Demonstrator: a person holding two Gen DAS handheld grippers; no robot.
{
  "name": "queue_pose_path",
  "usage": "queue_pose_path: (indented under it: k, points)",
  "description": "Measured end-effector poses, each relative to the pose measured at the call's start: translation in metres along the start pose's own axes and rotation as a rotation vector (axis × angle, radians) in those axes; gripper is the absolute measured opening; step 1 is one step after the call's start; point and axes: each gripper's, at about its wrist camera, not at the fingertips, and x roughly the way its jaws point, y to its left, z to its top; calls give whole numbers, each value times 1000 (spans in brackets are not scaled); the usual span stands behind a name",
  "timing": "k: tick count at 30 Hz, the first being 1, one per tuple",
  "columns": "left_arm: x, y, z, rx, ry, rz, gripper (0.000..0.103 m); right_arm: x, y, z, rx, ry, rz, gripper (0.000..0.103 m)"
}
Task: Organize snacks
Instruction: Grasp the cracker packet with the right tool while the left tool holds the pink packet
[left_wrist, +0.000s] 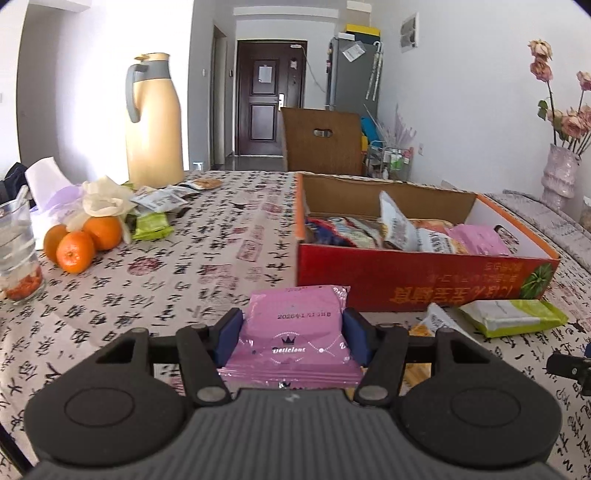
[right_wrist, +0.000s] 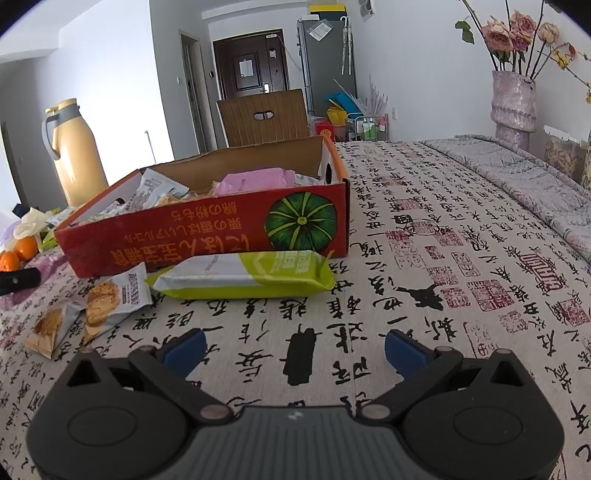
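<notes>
The surface (left_wrist: 207, 266) wears a cloth with black writing and red stamps all over it. Far back in the room there is a dark door (left_wrist: 271, 98) and a grey fridge (left_wrist: 352, 72).

In the left wrist view, the left gripper (left_wrist: 293, 332) sits at the bottom middle of the frame. Its blue pads (left_wrist: 229, 338) press on both sides of a pink snack pack (left_wrist: 295, 332), so the jaws are closed on the pack and hold it. Just behind the pack stands a red box (left_wrist: 417, 277) with a green pumpkin picture on its side. The box is open on top and has more snacks in it, one of them pink too. A green and white snack bar (left_wrist: 511, 315) lies on the cloth at the right, just in front of the box. At the left of the frame there are three oranges (left_wrist: 83, 240), a glass (left_wrist: 18, 251) and a tall yellow jug (left_wrist: 153, 122).

In the right wrist view, the right gripper (right_wrist: 295, 349) is at the bottom of the frame. Its jaws are wide apart with nothing between them, only bare cloth. Two small cracker packs (right_wrist: 92, 310) lie at the left of this frame, near the green bar and the box. A vase (right_wrist: 513, 103) with pink flowers stands at the upper right
</notes>
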Motion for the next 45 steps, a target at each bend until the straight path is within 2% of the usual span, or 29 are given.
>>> queue_pose_path:
  k: [4, 12, 20, 23, 34, 41, 45]
  points:
    - [-4, 12, -2, -6, -15, 10, 60, 0, 10, 2, -34, -4, -14, 103]
    - [-5, 25, -8, -20, -25, -13, 60, -2, 61, 14, -122, -50, 60, 103]
    - [-3, 29, -11, -43, -37, -56, 60, 5, 119, 32, -219, -83, 119, 95]
    - [-3, 32, -12, -60, -42, -68, 60, 14, 134, 36, -245, -66, 127, 87]
    - [-2, 34, -15, -75, -40, -94, 60, 42, 151, 37, -262, 12, 168, 70]
    - [-2, 36, -16, -88, -41, -99, 60, 56, 153, 30, -266, 55, 166, 71]
    - [-2, 36, -16, -93, -41, -99, 60, 57, 153, 26, -270, 63, 174, 77]
